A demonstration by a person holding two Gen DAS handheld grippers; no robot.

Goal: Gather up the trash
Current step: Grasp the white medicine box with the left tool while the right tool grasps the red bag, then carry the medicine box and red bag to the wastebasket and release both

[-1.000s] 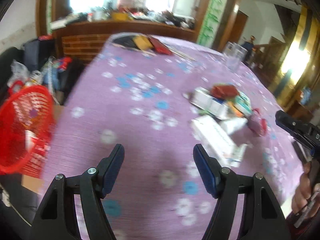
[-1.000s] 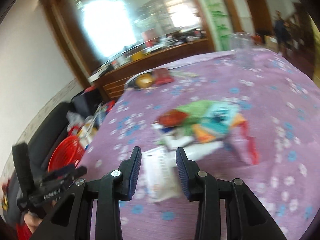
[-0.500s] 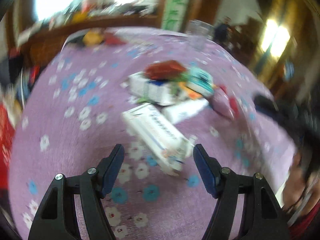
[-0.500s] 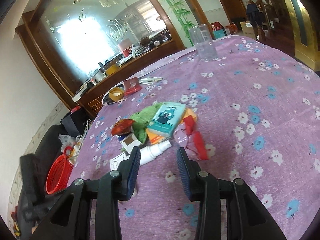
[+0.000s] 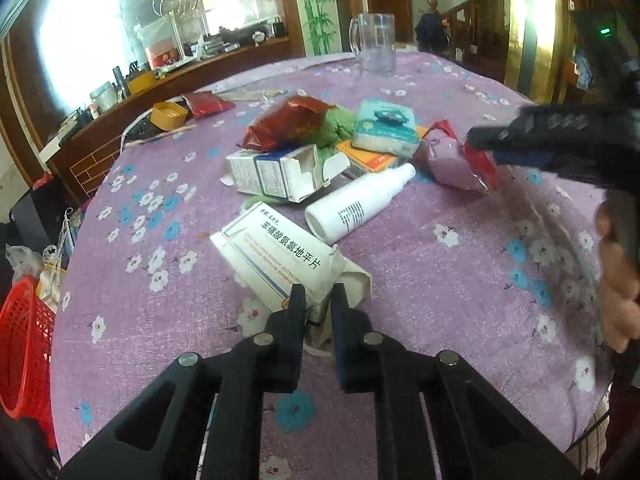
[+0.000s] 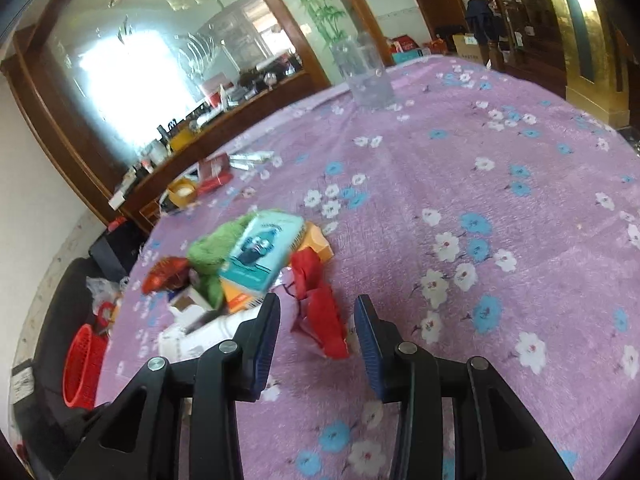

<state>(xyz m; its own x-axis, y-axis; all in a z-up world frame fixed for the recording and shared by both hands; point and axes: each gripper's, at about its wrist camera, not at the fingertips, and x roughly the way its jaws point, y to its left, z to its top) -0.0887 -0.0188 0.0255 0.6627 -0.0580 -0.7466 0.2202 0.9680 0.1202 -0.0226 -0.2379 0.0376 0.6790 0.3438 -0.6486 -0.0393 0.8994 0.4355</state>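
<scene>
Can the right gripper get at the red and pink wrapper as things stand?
Probably yes: the right gripper is open, the red and pink wrapper lies just ahead between its fingers, and nothing covers it.

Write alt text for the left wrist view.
The left claw is closing on the near end of a white medicine box lying on a purple floral tablecloth. Beyond lie a white spray bottle, more cartons and wrappers; a red basket sits at left.
</scene>
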